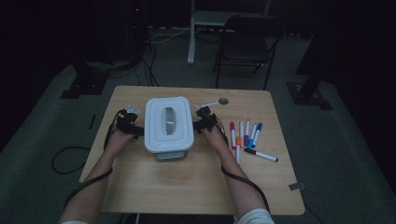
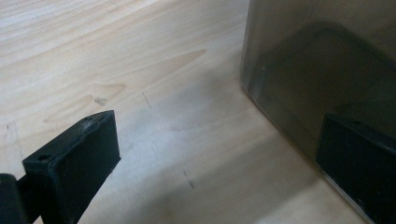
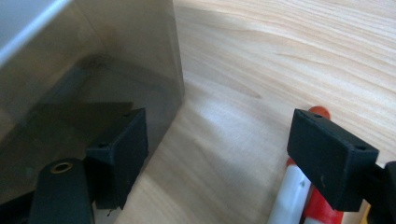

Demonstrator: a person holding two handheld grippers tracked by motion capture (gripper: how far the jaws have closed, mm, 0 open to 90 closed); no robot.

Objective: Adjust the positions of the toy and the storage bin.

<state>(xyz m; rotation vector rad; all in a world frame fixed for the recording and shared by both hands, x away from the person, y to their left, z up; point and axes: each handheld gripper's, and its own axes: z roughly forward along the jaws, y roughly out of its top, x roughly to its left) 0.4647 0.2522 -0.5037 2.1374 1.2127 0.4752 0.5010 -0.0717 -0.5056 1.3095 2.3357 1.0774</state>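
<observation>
A box with a white lid (image 1: 168,122) and smoky clear walls stands in the middle of the wooden table (image 1: 196,186). My left gripper (image 1: 137,130) is at its left side and my right gripper (image 1: 196,123) at its right side. In the left gripper view the left gripper (image 2: 215,172) is open over bare wood, its right jaw close against the box wall (image 2: 317,70). The right gripper view has the right gripper (image 3: 224,158) open too, its left jaw beside the box wall (image 3: 93,60) and its right jaw above two markers (image 3: 292,196). Nothing sits between either pair of jaws.
Several coloured markers (image 1: 245,133) lie in a row right of the box, with a black-capped white one (image 1: 260,155) nearer the front. A small round disc (image 1: 223,101) sits near the table's far edge. A folding chair (image 1: 247,42) stands beyond the table.
</observation>
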